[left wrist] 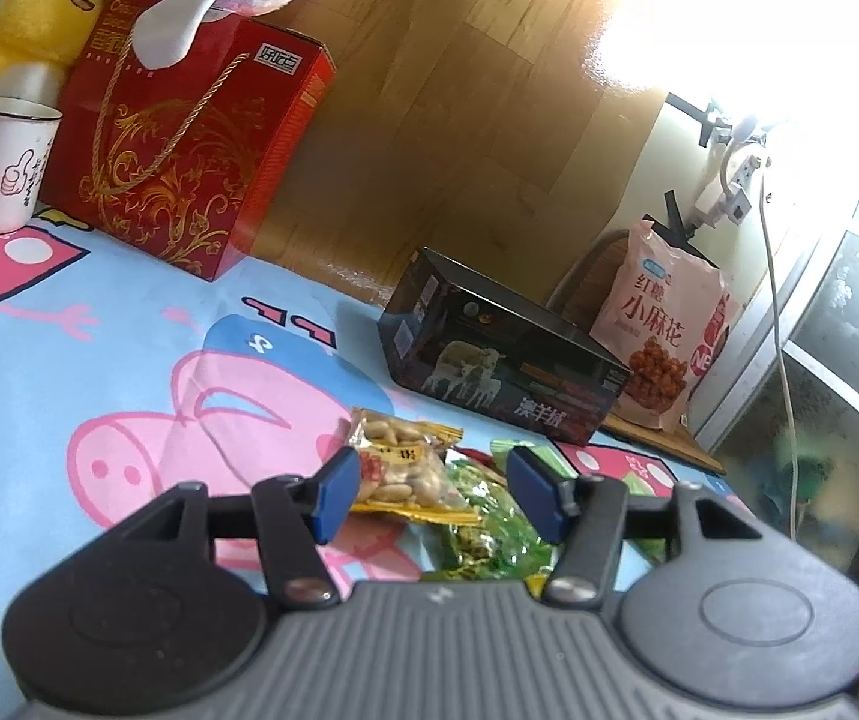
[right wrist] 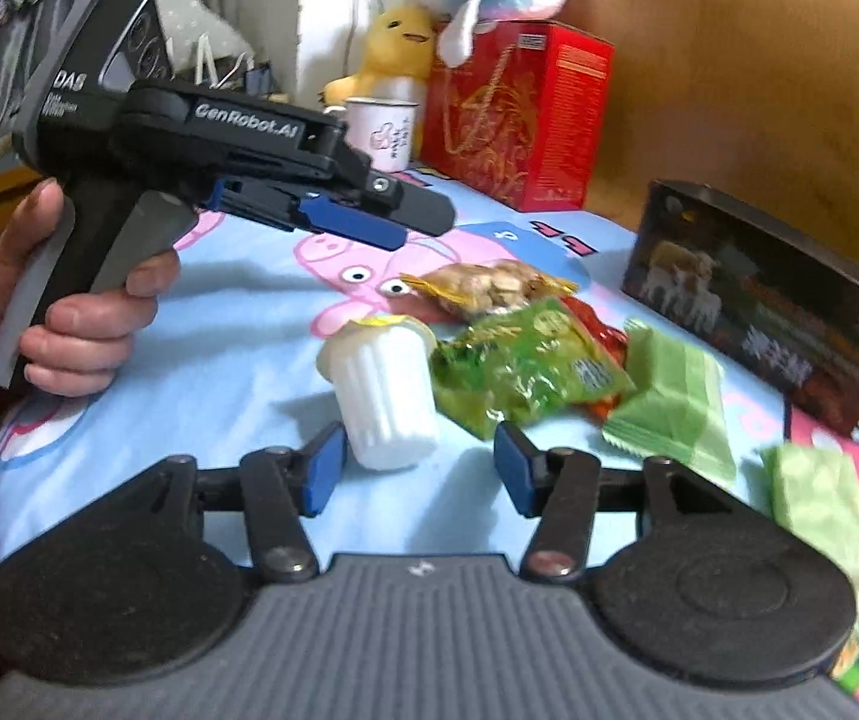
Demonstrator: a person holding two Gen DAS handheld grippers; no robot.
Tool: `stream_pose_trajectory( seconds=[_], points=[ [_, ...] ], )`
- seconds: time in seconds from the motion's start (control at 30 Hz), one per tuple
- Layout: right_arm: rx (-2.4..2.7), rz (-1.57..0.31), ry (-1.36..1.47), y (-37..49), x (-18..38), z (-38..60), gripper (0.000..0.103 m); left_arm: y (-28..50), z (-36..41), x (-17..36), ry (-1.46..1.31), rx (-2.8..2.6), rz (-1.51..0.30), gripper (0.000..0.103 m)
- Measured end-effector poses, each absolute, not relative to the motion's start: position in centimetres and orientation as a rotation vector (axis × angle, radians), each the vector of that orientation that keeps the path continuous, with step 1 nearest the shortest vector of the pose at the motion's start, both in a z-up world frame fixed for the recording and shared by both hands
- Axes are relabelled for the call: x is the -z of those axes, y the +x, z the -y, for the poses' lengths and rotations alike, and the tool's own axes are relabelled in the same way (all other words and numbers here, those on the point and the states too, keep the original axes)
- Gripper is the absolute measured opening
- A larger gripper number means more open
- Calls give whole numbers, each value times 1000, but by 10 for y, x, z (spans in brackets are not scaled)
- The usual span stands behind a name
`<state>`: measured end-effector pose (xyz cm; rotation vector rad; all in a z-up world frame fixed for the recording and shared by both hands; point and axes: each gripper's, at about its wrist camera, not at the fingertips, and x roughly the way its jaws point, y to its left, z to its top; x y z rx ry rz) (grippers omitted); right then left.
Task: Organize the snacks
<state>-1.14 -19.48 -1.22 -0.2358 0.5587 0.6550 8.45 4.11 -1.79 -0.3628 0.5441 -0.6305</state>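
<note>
While the snacks lie in a loose heap on the cartoon-pig cloth (right wrist: pixel 201 396) in front of the dark box (right wrist: pixel 771 306), both grippers stand with their jaws apart and nothing pressed between the pads. The right gripper (right wrist: pixel 420 468) sits just behind the white ribbed jelly cup (right wrist: pixel 384 390), which leans on its side at the near left edge of the heap; the cup's base lies between the blue pads, but they do not seem to touch it. The left gripper (left wrist: pixel 432 489), seen from the side in the right wrist view, hovers over the far side of the heap, near the peanut packet (left wrist: pixel 402 465). The cup looks light and fairly stiff, with ribs that should give some grip, though its foil lid could dent, so taking it across the ribbed wall seems safest. The peanut packet, the green crinkled bag (right wrist: pixel 525 366) and the pale green wrapped bars (right wrist: pixel 675 402) look soft, slick and light, best pinched by a sealed edge. A red wrapper (right wrist: pixel 600 324) is mostly buried under the green bag, another green pack is cut off at the right edge of the view, and the print on the dark box is too blurred to read.
</note>
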Motion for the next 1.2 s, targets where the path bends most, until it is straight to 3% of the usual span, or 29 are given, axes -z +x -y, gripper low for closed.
stream_pose_trajectory(
  seconds=[0.17, 1.2],
  points=[
    [-612, -560, -156, -11, 12, 204, 57, 84, -41, 18, -362, 638, -537, 60],
    [-596, -568, -147, -8, 16, 203, 57, 83, -40, 17, -366, 674, -528, 61]
  ],
)
